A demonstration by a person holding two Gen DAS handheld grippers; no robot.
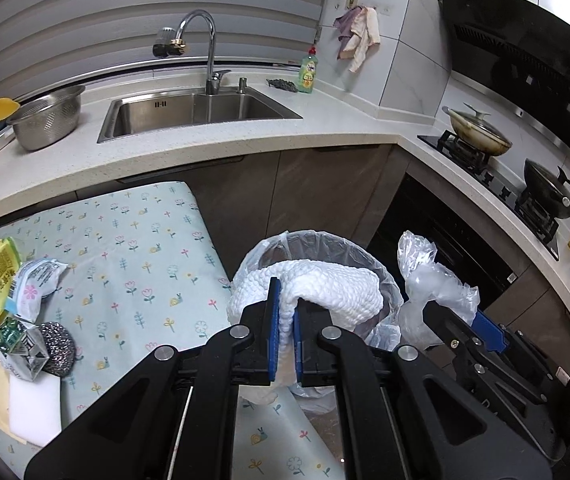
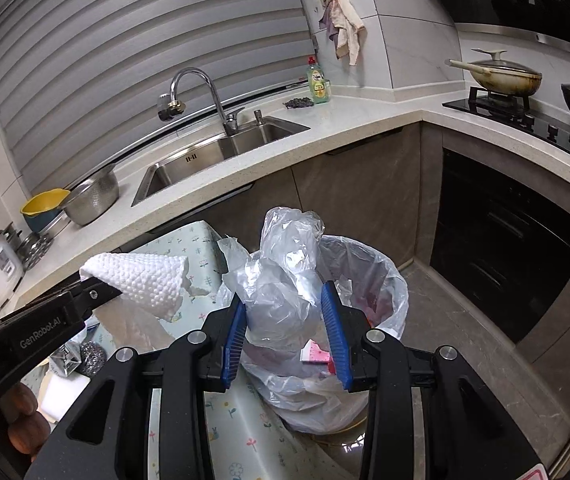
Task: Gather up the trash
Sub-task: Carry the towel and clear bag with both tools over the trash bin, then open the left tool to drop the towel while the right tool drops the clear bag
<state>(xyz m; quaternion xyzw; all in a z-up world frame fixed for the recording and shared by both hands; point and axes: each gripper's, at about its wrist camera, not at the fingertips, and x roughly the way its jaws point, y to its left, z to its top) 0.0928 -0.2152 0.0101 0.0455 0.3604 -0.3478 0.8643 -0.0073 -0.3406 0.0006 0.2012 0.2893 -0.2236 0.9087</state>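
Kitchen corner: left tool pinching a white dimpled paper towel over the plastic-lined bin beside the floral-cloth bench; right tool gripping a crumpled clear plastic bag.

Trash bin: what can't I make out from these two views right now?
- Left wrist view: the trash bin interior is hidden by the paper towel in the left gripper.
- Right wrist view: the crumpled plastic bag between the right gripper fingers covers most of the inside.
- Table trash pile: cut off at the left edge.
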